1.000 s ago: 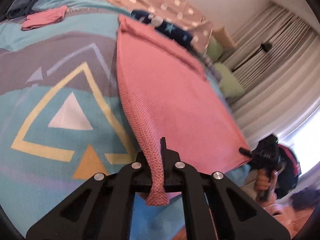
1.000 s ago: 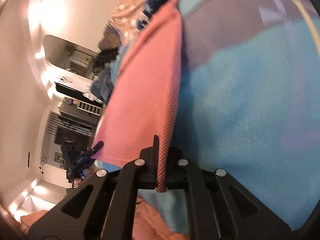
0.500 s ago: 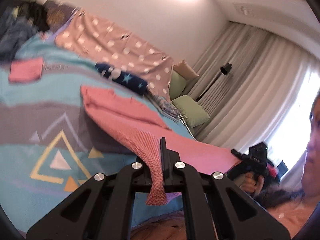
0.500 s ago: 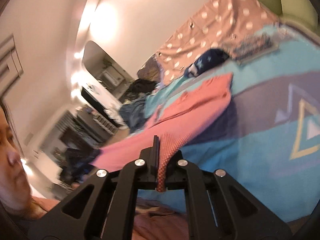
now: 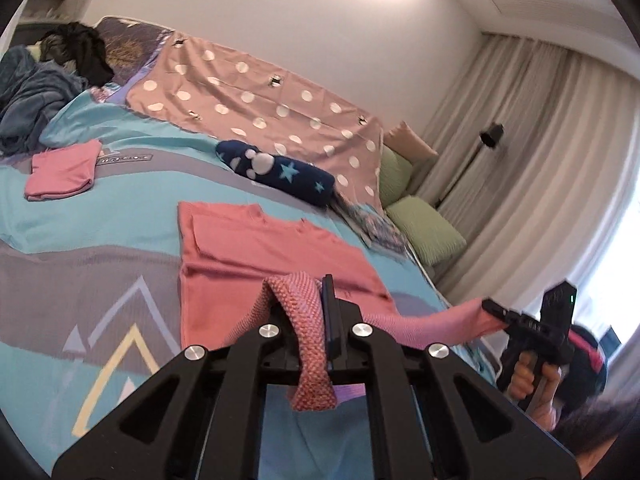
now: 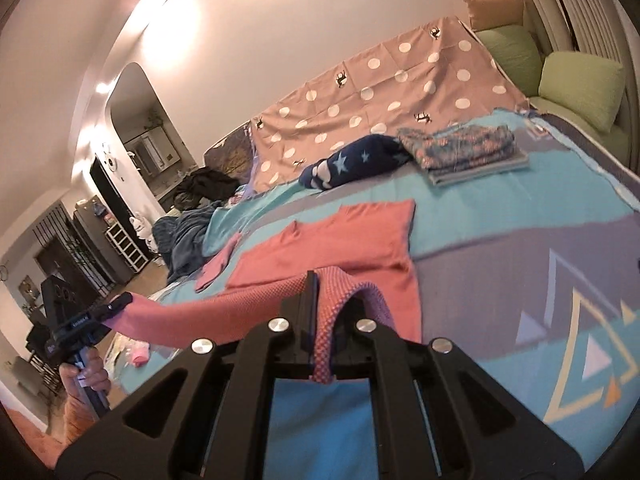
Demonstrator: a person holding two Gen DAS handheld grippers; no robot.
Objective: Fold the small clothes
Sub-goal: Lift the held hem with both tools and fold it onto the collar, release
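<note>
My left gripper is clamped on one corner of the pink garment, the ribbed hem pinched between the jaws with a short tail hanging out below them. My right gripper bites the other near corner the same way, hem folded over the jaw tips. Between the two, the near edge is lifted off the bed and stretched in a band; each camera shows the opposite gripper at the far end of that band. The rest of the garment lies flat on the blue patterned bedspread, its neckline toward the polka-dot sheet, with what looks like a sleeve already folded in.

The risk I judge greatest is the hold itself: only a narrow strip of hem sits in each jaw, so if I pull the corners apart too hard, one may slip out and the lifted edge will drop crooked. If instead I let the band go slack, the middle may sag and drag on the lower layer, bunching it and undoing the folded sleeve. Carrying the edge forward unevenly would land the hem skewed against the collar.

Just beyond the neckline lies a rolled navy star-print cloth, and beside it in the right view a folded patterned stack; overshooting could catch them. A folded pink piece sits well apart to the left.
</note>
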